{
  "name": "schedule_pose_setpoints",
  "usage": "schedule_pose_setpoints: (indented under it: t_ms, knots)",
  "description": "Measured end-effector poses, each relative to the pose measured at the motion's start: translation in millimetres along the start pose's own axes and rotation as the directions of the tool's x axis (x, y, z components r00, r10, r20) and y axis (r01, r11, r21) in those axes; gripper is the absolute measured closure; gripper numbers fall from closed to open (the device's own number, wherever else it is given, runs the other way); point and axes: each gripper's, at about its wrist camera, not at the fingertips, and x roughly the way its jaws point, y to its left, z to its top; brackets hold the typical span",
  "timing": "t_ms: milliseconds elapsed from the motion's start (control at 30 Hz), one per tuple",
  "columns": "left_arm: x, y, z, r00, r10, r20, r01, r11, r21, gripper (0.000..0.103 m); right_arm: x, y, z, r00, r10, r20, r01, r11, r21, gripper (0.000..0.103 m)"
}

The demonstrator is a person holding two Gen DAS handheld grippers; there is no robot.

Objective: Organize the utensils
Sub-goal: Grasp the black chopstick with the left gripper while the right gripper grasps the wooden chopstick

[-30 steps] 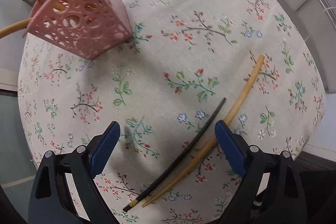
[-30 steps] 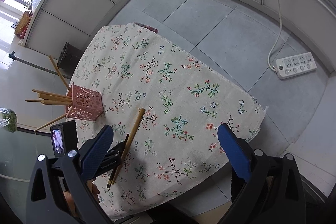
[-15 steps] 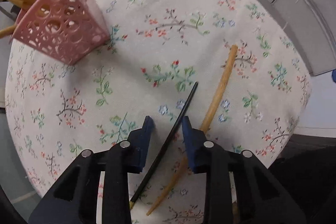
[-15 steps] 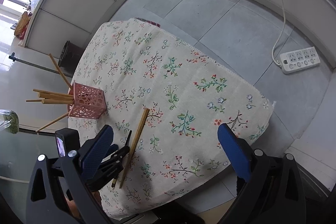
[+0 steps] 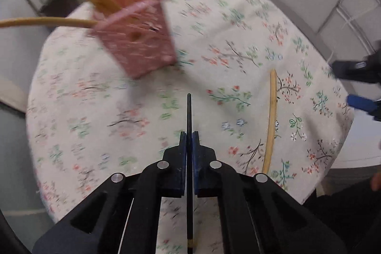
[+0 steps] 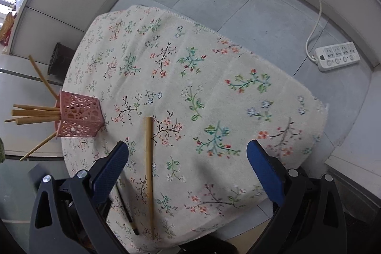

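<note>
Left wrist view blurred; pink perforated plastic holder [image 5: 138, 39] indistinct. Left gripper [image 5: 189, 135] clamped on thin black chopstick [image 5: 189, 111], probably just clear of floral tablecloth [image 6: 214, 87]. Right gripper [image 6: 188, 151] wide, empty; bamboo chopstick [image 6: 149, 170] lies between its fingers.

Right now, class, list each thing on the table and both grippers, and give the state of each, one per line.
Left gripper: shut on the black chopstick.
Black chopstick: clamped between the pads, pointing forward.
Right gripper: open, holding nothing.
Wooden chopstick: lying flat on the tablecloth, not gripped.
Pink holder: upright, with several wooden chopsticks in it.
Tablecloth: spread over the table.
</note>
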Motion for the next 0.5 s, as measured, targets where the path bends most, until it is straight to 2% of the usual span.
schedule_pose_setpoints:
  t_ms: [133, 200, 300, 333, 367, 467, 500]
  knots:
    - [-56, 11, -8, 0.991, 0.044, 0.13, -0.039, 0.998, -0.042, 0.099, 32, 40, -10, 0.996, -0.092, -0.022, 0.089, 0.99, -0.112, 0.006]
    - [-85, 15, -9, 0.976, 0.071, 0.204, -0.054, 0.995, -0.088, 0.099, 46, 58, -14, 0.993, -0.117, -0.027, 0.111, 0.981, -0.159, 0.006]
    - [-111, 9, -10, 0.959, 0.101, 0.266, -0.066, 0.989, -0.134, 0.099, 63, 80, -20, 0.989, -0.143, -0.047, 0.13, 0.97, -0.205, 0.009]
    - [-117, 14, -10, 0.951, 0.112, 0.288, -0.073, 0.987, -0.146, 0.099, 70, 83, -21, 0.987, -0.142, -0.068, 0.126, 0.971, -0.204, 0.012]
    - [-122, 18, -8, 0.944, 0.121, 0.307, -0.077, 0.985, -0.152, 0.099, 80, 84, -22, 0.984, -0.132, -0.116, 0.108, 0.976, -0.189, 0.021]
    - [-139, 27, -4, 0.929, 0.136, 0.344, -0.083, 0.983, -0.165, 0.099, 83, 86, -21, 0.987, -0.138, -0.084, 0.123, 0.979, -0.164, 0.027]
    - [-139, 29, -4, 0.925, 0.139, 0.353, -0.081, 0.982, -0.173, 0.099, 82, 84, -20, 0.988, -0.141, -0.07, 0.13, 0.981, -0.143, 0.039]
